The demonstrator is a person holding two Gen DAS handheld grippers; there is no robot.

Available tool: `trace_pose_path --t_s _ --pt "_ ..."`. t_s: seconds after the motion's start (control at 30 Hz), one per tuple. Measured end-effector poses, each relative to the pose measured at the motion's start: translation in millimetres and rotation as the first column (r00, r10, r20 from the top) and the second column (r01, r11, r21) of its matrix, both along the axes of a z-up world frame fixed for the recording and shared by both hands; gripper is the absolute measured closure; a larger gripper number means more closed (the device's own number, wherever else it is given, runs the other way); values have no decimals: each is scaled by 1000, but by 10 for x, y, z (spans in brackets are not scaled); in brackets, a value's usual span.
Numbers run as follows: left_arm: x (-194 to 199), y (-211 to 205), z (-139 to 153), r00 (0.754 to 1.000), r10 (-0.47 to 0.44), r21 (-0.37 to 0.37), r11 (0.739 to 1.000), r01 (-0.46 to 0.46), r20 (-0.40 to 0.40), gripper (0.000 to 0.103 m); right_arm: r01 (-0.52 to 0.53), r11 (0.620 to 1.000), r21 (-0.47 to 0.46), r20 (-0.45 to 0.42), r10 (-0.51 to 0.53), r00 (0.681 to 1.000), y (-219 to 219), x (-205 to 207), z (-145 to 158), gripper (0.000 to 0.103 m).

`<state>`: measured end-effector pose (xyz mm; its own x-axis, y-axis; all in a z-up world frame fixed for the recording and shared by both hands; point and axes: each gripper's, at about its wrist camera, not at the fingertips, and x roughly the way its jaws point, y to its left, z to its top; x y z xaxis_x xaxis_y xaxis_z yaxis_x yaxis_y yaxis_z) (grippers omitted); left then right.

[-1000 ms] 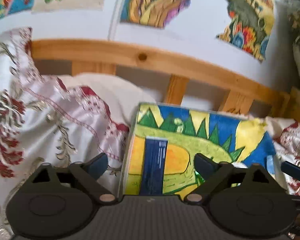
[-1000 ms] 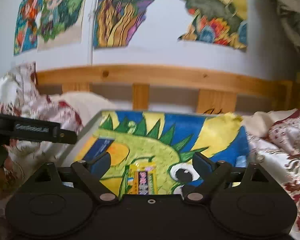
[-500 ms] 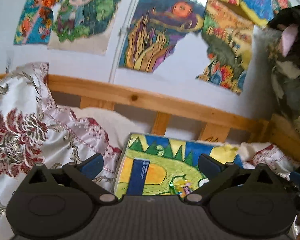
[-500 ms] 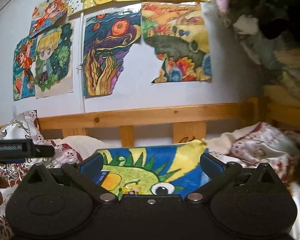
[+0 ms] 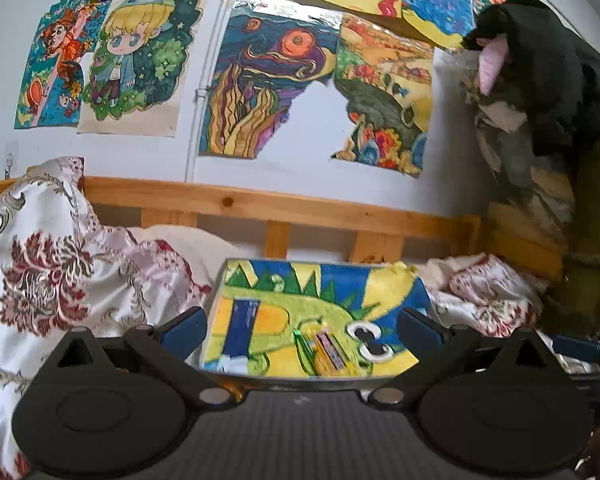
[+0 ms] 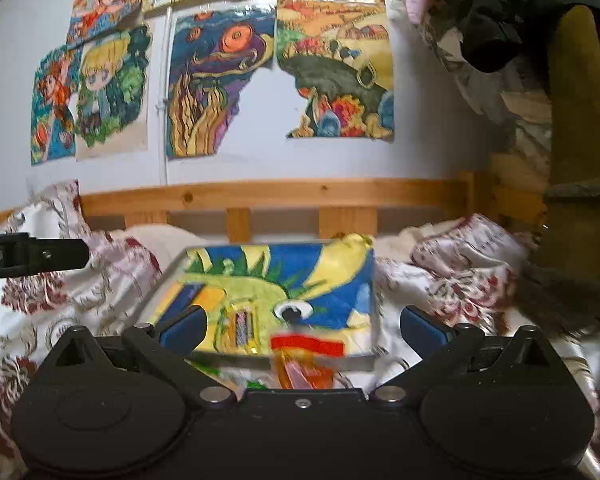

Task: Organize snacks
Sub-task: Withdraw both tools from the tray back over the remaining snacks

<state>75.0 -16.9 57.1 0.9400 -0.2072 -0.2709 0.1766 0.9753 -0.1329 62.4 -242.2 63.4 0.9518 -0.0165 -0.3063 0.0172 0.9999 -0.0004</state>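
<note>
Your right view alone shows a red-and-orange snack packet [image 6: 306, 360] at the tray's [image 6: 370, 354] near edge, low between the right tool's [image 6: 302, 326] fingers, untouched. Both views show a blue packet [image 5: 242, 322] and a yellow packet [image 5: 330, 354] lying on the tray's dinosaur picture, ahead of your left tool [image 5: 302, 326]. Both tools stand wide, holding nothing; the right has just finished opening. The tray sits on the bed [image 5: 60, 280].

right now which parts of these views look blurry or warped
Right wrist view: the red-and-orange snack packet near the tray's front edge is smeared. Left wrist view: the striped snack is streaked, and the wooden rail bows from the fisheye.
</note>
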Motion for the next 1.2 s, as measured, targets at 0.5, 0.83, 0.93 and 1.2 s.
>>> trace_pose_path --t_s 0.5,0.83,0.93,1.2 --pt "-327 -211 -540 982 0 141 990 27 -188 0 52 996 -71 -120 -61 991 -59 -299 -184 1" --pt "-343 -311 -749 965 41 194 981 10 -258 0 43 994 -97 -243 -65 968 1 -254 -412 1" --pt "-340 -264 -782 958 62 173 985 -14 -279 0 41 995 -94 -243 -63 968 -2 -259 -436 1" --pt "-352 -214 -816 952 101 175 983 -52 -289 0 19 999 27 -259 -11 966 -107 -227 -482 1"
